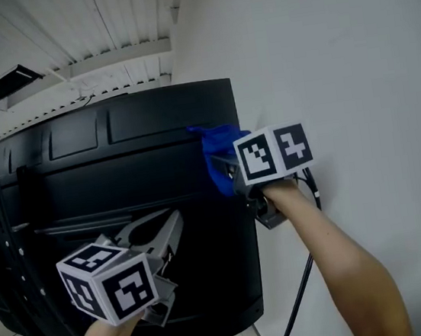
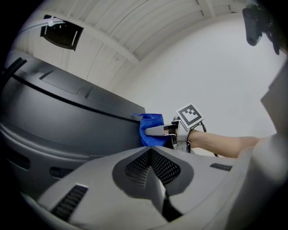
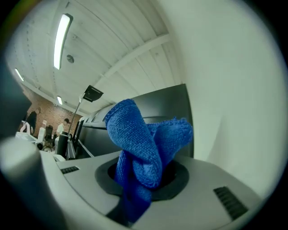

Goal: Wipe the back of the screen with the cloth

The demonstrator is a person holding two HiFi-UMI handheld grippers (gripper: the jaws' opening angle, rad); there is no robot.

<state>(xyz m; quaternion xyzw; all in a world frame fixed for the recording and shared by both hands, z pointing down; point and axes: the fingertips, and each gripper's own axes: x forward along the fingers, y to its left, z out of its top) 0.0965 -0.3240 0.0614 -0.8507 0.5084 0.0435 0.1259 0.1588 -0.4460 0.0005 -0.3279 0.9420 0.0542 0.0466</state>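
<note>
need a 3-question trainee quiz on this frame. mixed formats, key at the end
1. True or false: the left gripper has its jaws together with nothing between them.
2. What holds the blue cloth?
A. the right gripper
B. the left gripper
C. a bare hand
3. Fill in: in the head view, the cloth sits at the ____ edge of the screen.

Key: 1 true; 2 A; 3 right.
</note>
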